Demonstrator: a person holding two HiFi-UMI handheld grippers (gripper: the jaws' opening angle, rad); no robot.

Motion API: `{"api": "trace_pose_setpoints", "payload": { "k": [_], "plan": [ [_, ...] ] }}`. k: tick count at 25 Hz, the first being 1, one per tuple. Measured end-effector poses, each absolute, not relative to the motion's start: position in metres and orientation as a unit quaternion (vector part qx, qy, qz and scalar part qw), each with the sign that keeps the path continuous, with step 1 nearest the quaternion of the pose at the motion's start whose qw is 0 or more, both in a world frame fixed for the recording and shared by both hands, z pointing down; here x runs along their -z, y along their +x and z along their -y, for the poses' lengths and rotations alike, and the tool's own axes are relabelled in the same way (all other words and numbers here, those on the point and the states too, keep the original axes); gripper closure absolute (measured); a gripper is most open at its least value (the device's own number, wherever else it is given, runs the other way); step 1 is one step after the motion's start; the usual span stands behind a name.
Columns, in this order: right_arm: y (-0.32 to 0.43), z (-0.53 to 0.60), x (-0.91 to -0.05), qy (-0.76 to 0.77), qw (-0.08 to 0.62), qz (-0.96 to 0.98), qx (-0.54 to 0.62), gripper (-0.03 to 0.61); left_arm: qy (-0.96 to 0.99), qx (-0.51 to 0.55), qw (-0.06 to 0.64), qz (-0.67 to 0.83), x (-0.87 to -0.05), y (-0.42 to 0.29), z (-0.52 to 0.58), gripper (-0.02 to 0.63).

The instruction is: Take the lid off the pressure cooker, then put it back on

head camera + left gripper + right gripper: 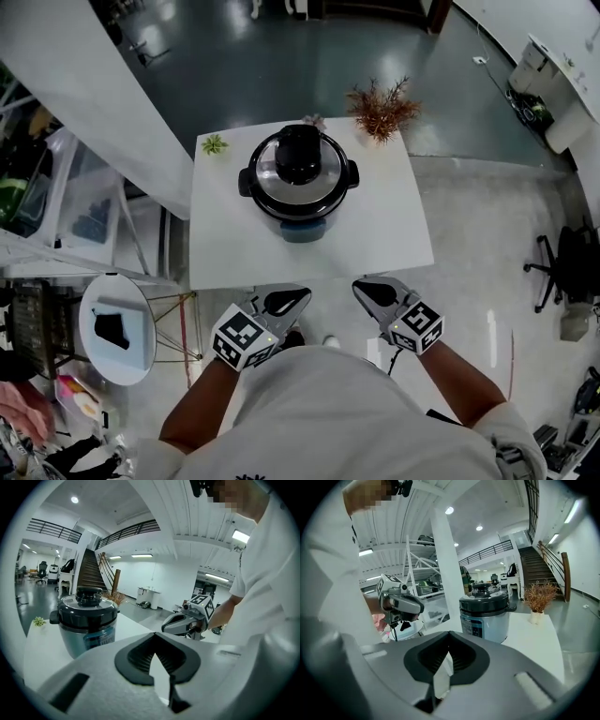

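A grey pressure cooker stands on the white table, its black lid seated on top with the knob upright. In the left gripper view the cooker sits ahead to the left; in the right gripper view it is ahead, slightly right. Both grippers hover at the table's near edge, well short of the cooker. My left gripper and right gripper each have their tips together with nothing between them. The jaws' meeting tips show close up on the left gripper and the right gripper.
A dried reddish plant stands at the table's far right corner, and a small green plant at its far left. A round white side table stands left of me on the floor. An office chair is off to the right.
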State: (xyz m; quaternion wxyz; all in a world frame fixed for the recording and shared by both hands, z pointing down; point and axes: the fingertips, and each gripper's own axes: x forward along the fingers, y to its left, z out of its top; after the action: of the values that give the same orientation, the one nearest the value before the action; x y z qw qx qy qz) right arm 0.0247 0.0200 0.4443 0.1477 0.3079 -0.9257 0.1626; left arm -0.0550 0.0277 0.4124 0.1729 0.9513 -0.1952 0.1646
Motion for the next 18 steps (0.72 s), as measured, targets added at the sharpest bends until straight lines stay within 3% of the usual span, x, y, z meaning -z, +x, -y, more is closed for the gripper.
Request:
{"api": "trace_pose_setpoints", "payload": {
  "k": [18],
  "plan": [
    [0.06,-0.125,-0.451,0.267,0.158,0.94,-0.145,0.566,0.938,-0.182,0.187,0.229,-0.431,-0.007,-0.136,0.607]
  ]
}}
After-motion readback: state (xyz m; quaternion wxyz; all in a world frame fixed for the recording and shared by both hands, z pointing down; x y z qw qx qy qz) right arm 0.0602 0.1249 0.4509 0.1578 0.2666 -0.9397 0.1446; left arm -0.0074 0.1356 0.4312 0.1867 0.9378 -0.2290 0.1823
